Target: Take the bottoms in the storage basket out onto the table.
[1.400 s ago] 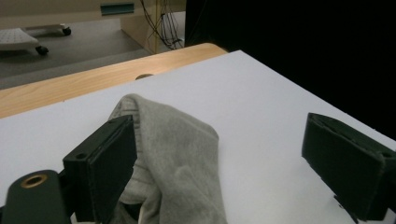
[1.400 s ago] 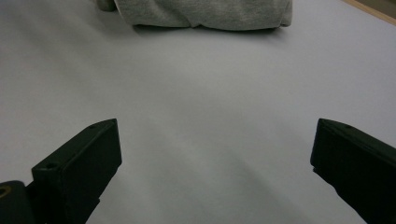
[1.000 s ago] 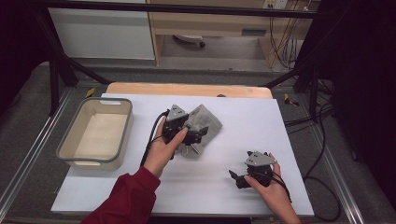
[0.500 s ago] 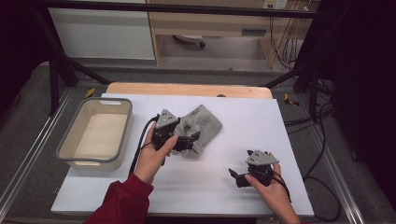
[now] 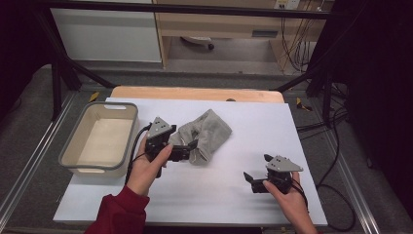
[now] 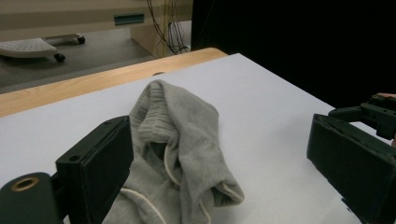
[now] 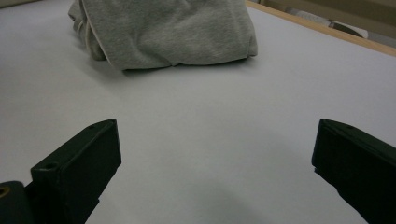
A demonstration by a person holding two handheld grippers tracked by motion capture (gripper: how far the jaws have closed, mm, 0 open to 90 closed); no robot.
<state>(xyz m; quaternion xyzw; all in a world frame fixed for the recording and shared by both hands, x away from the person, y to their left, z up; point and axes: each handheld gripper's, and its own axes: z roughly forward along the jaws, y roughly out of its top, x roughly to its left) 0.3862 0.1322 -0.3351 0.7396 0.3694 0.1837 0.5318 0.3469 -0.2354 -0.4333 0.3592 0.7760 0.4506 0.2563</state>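
A crumpled grey cloth (image 5: 208, 132) with a white drawstring lies on the white table (image 5: 253, 122), near its middle. My left gripper (image 5: 191, 151) is open at the cloth's left edge. In the left gripper view the cloth (image 6: 182, 126) sits between the wide-apart jaws of the left gripper (image 6: 222, 135) and touches the left one. My right gripper (image 5: 257, 167) is open low over bare table at the front right, well apart from the cloth. In the right gripper view the right gripper (image 7: 217, 135) has nothing between its jaws, and the cloth (image 7: 173, 28) lies farther off.
A beige plastic bin (image 5: 73, 148) stands at the table's left edge with nothing visible inside. A wooden strip (image 5: 195, 92) runs along the far edge. Cables (image 5: 336, 161) trail off the right side. The right gripper (image 6: 379, 112) also shows at the edge of the left gripper view.
My left gripper has drawn back to the left and toward the person, off the top of the cloth. The cloth now lies more spread out. The right gripper has barely moved.
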